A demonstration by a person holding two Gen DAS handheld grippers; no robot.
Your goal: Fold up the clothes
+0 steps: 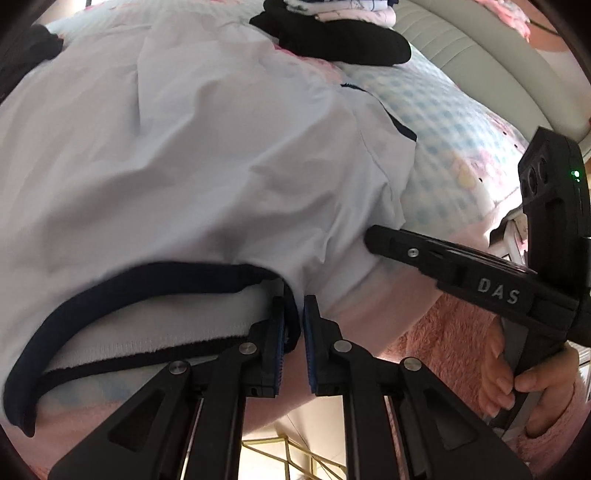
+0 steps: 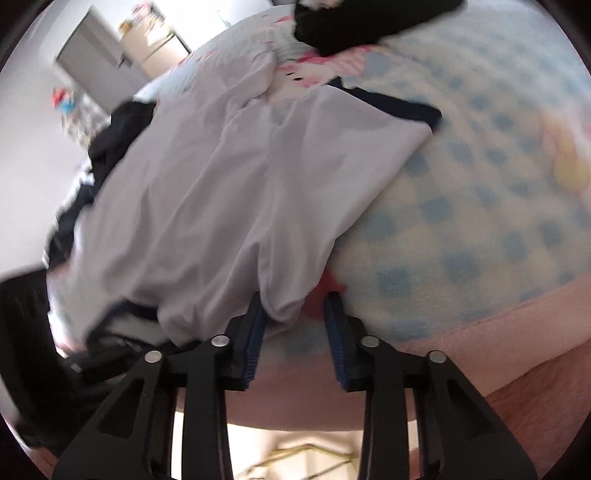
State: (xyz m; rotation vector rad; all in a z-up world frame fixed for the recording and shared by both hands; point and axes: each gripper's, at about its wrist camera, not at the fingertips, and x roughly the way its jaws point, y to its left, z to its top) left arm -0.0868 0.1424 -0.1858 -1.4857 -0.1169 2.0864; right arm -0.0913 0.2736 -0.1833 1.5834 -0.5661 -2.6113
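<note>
A white shirt (image 1: 192,155) with navy trim lies spread on the blue-checked blanket (image 1: 443,122). In the left wrist view my left gripper (image 1: 294,317) stands nearly closed, its blue pads pinching the shirt's navy collar edge (image 1: 147,277). From the right, my right gripper (image 1: 373,240) comes in with a hand (image 1: 532,384) on its handle, its tip at the shirt's shoulder. In the right wrist view the right gripper (image 2: 295,317) has its jaws apart. A bulge of the white shirt (image 2: 229,192) sits against the left pad, and the right pad is off the cloth.
A black garment (image 1: 332,40) and a stack of folded clothes (image 1: 354,9) lie at the far side of the bed. More dark clothes (image 2: 110,129) sit beyond the shirt's far end. A grey padded headboard (image 1: 480,70) bounds the bed. A pink fleece border (image 1: 454,332) runs along the near edge.
</note>
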